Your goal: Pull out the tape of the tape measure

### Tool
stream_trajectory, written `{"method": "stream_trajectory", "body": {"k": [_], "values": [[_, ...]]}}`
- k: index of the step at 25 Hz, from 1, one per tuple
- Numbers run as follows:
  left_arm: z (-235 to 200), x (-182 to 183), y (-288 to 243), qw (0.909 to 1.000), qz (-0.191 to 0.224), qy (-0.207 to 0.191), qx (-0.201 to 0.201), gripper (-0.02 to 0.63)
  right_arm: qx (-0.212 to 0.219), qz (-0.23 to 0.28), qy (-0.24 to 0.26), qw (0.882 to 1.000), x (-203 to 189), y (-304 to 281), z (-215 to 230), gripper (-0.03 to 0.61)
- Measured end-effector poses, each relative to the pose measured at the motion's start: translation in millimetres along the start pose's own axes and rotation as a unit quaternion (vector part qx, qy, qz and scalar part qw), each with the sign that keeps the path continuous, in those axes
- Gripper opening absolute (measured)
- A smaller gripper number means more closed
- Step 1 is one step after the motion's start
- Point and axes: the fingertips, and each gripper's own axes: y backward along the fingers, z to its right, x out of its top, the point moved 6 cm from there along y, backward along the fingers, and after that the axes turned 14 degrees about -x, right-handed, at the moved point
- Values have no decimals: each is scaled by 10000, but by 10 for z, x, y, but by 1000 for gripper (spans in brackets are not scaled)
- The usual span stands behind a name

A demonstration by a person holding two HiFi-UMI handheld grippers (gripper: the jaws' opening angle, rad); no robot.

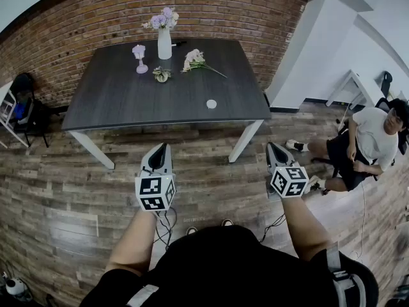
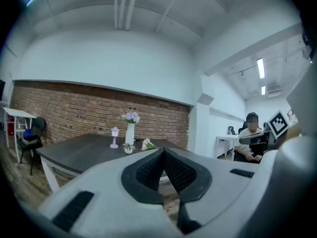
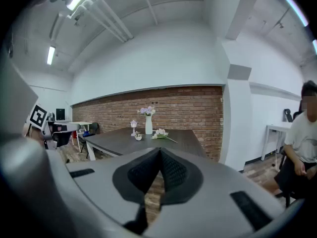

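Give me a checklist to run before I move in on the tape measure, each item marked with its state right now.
1. Left gripper empty, jaws together: ok.
2. Right gripper empty, jaws together: ok.
3. Target found: cannot tell. The small round white object near the front edge of the table may be the tape measure.
4. Grippers within reach of the table: not ok. Both hang over the floor, short of it.
5. Room around the white object: ok. The vase and the white flowers are farther back.
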Motion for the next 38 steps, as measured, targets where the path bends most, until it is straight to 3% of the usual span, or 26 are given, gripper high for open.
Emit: {"method": "stream_trajectory", "body": {"k": [7, 17, 23, 25, 26, 29, 34, 38], "values": [[-5, 65, -82, 9995, -4, -282, -131, 9, -85, 69, -76, 9999, -9, -34, -16, -5], [-89, 131, -144, 9992, -45, -297, -265, 9, -152, 261, -327, 9990, 116, -143, -75, -3], [-156, -1, -289, 9991, -270, -179, -291, 9, 249, 192, -92, 9995, 29, -327, -219, 6], [-163, -27, -394, 9987, -346, -209, -314, 9, 404, 151, -49, 9991, -4, -456, -241, 135], [-169, -36, -450, 9984, -394, -246, -323, 9, 461, 117, 1, 9989, -24, -534, -248, 144], [-224, -68, -606, 9976, -549, -303, -295, 9, 679, -47, 136, 9976, -114, -832, -272, 150], [-387, -181, -1032, 9976, -688, -50, -49, 9, 1013, -333, 222, 9941, -262, -1524, -249, 150], [-476, -66, -1505, 9972, -734, -118, 36, 9, 1371, -480, 395, 9886, -229, -2103, -229, 150]]}}
